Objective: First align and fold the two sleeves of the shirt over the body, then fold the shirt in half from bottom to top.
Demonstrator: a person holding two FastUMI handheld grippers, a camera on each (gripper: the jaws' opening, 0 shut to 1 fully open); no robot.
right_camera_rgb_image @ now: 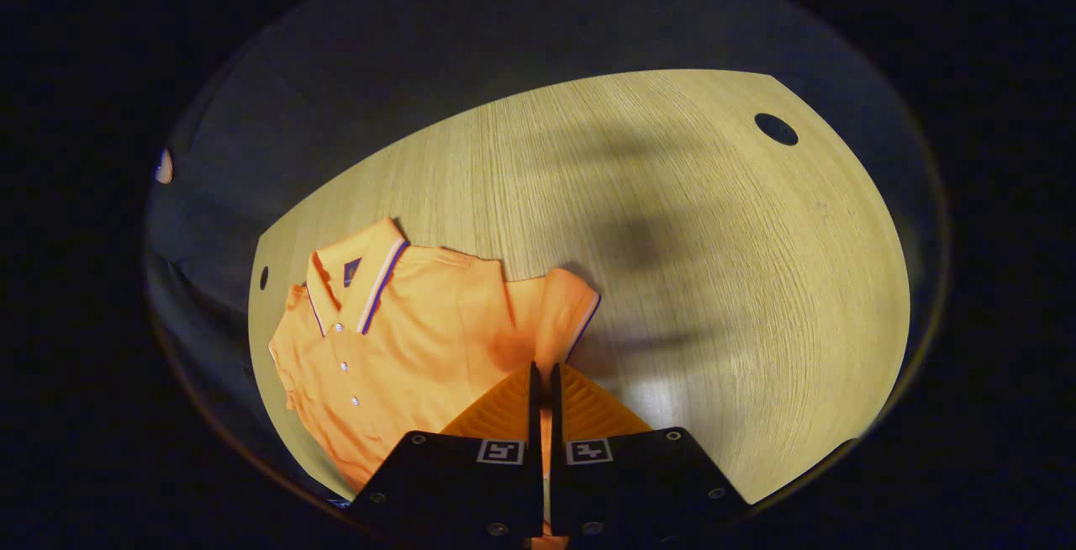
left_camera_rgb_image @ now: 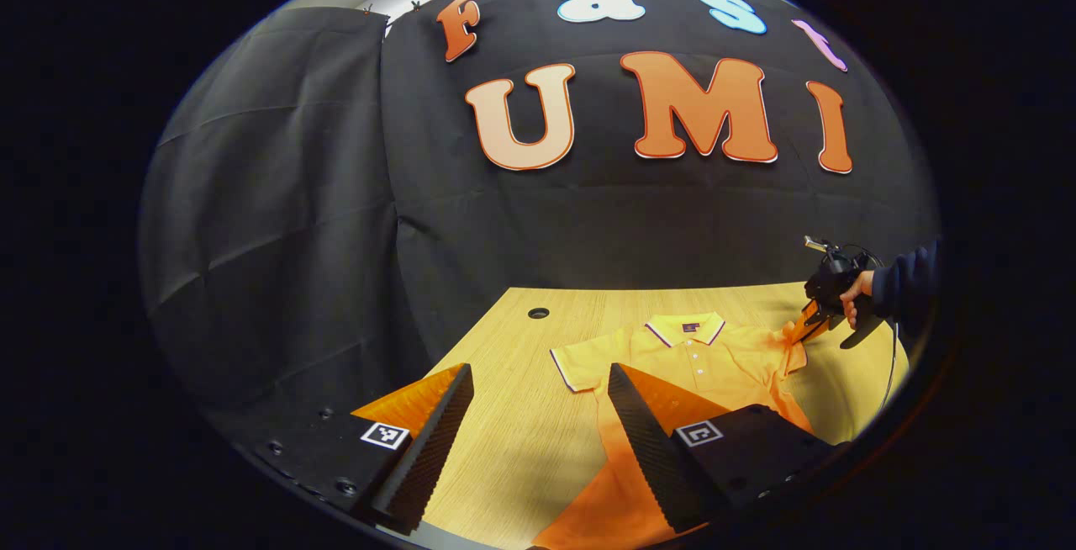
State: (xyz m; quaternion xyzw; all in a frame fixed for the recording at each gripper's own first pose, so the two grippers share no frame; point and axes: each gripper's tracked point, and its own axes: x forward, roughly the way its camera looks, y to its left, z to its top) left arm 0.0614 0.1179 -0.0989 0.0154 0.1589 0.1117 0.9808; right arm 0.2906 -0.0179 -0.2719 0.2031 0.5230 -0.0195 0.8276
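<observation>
Right tongs (right_camera_rgb_image: 542, 382) pinching shirt (right_camera_rgb_image: 403, 340) sleeve (right_camera_rgb_image: 563, 314), contact hidden.

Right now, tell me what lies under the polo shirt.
The polo shirt lies on the wooden table, buttons up. The right gripper pinches its sleeve. Whatever lies beneath the fabric is covered.

Left gripper view sits low near the counter (left_camera_rgb_image: 521, 441), facing the back wall; right gripper view looks steeply down, close. Both share the shirt (left_camera_rgb_image: 706, 361) and counter.
</observation>
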